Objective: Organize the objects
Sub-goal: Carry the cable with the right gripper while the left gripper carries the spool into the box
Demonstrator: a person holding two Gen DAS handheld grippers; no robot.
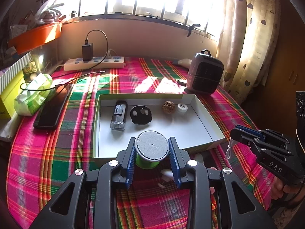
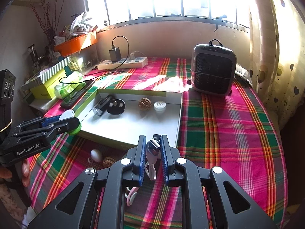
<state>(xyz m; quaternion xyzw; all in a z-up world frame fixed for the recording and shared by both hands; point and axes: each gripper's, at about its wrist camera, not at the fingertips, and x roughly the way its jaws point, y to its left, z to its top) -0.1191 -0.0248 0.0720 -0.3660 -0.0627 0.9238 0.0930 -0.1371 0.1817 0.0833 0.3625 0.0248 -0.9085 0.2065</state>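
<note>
Pinching a green thread spool (image 1: 150, 153) above the near edge of the white cardboard tray (image 1: 200, 105), the left claw (image 1: 152, 148) hovers; the right claw (image 2: 152, 148) is pressed tight on a white USB cable (image 2: 152, 149) over the plaid-covered counter (image 2: 228, 133).

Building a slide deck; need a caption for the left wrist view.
Left gripper carries a green spool over the near edge of a white tray on a plaid cloth.
</note>
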